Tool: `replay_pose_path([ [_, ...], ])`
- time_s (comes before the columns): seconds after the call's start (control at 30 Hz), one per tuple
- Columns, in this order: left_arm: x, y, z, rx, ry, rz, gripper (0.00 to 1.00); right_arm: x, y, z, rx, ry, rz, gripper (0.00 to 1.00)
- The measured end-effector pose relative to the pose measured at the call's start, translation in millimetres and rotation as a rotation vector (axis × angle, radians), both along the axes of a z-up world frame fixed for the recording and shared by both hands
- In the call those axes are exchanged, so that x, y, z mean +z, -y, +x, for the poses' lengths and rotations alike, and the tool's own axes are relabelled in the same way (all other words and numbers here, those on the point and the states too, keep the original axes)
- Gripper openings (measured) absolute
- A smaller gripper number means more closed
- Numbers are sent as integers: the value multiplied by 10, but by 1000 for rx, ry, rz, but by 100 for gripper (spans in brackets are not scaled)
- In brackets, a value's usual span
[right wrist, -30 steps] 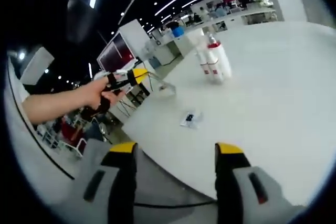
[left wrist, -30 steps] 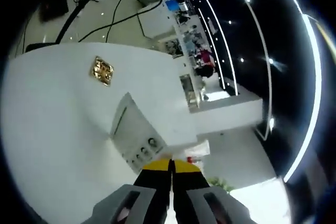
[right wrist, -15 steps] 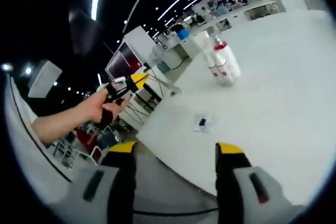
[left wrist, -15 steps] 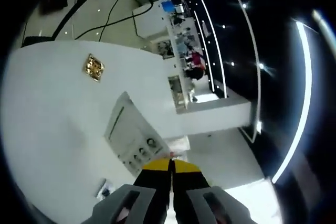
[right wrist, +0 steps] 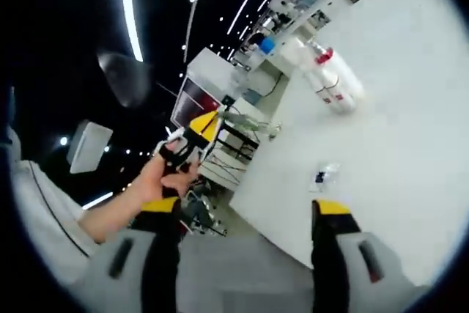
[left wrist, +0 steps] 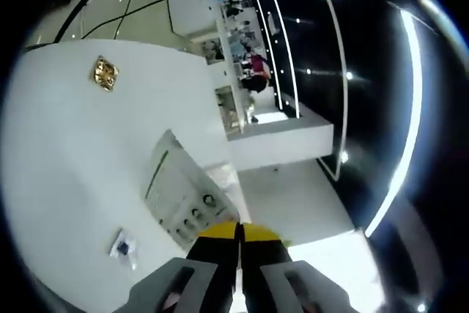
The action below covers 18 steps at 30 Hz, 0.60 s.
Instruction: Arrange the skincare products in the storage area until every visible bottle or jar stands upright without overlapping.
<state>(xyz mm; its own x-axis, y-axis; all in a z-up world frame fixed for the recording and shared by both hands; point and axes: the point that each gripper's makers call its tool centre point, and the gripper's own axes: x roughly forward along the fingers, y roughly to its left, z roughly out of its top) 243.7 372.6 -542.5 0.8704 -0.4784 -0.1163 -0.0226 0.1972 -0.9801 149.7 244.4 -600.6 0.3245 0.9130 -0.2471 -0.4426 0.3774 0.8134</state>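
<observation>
Two white bottles with red caps (right wrist: 333,82) stand upright side by side, far out on the white table (right wrist: 396,159). A small sachet (right wrist: 322,175) lies flat on the table nearer to me, and the left gripper view has the sachet (left wrist: 124,243) too. My right gripper (right wrist: 245,210) is open and holds nothing, hanging off the table's near edge. A hand holds my left gripper (right wrist: 192,135) up in the air to the left of the table. Its jaws are shut on nothing in its own view (left wrist: 238,234).
A gold square item (left wrist: 106,73) lies on the white table (left wrist: 66,152). A white panel with knobs (left wrist: 179,196) sits by the table's edge. Cables run across the floor beyond. Shelves, a red screen (right wrist: 192,97) and people fill the dark hall behind.
Both views have swung with the hands. The sachet has come into the left gripper view. The bottles and the sachet have not moved on the table; the jaws hold their states.
</observation>
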Motion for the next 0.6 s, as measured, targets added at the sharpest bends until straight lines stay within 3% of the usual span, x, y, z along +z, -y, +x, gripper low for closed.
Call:
replay_pose_path([
  [0.13, 51, 130, -24, -41, 13, -8, 0, 49, -57, 39, 22, -84, 74, 80],
  [0.2, 96, 206, -39, -66, 25, -13, 0, 128, -60, 140, -20, -118, 148, 87],
  [0.4, 248, 472, -129, -165, 71, -53, 0, 330, 4, 292, -80, -281, 354, 88],
  [0.47, 303, 596, -198, -217, 84, -79, 0, 293, 21, 291, -81, -341, 361, 86],
  [0.6, 344, 808, -317, -293, 104, -80, 0, 272, 13, 255, -61, -361, 364, 78],
])
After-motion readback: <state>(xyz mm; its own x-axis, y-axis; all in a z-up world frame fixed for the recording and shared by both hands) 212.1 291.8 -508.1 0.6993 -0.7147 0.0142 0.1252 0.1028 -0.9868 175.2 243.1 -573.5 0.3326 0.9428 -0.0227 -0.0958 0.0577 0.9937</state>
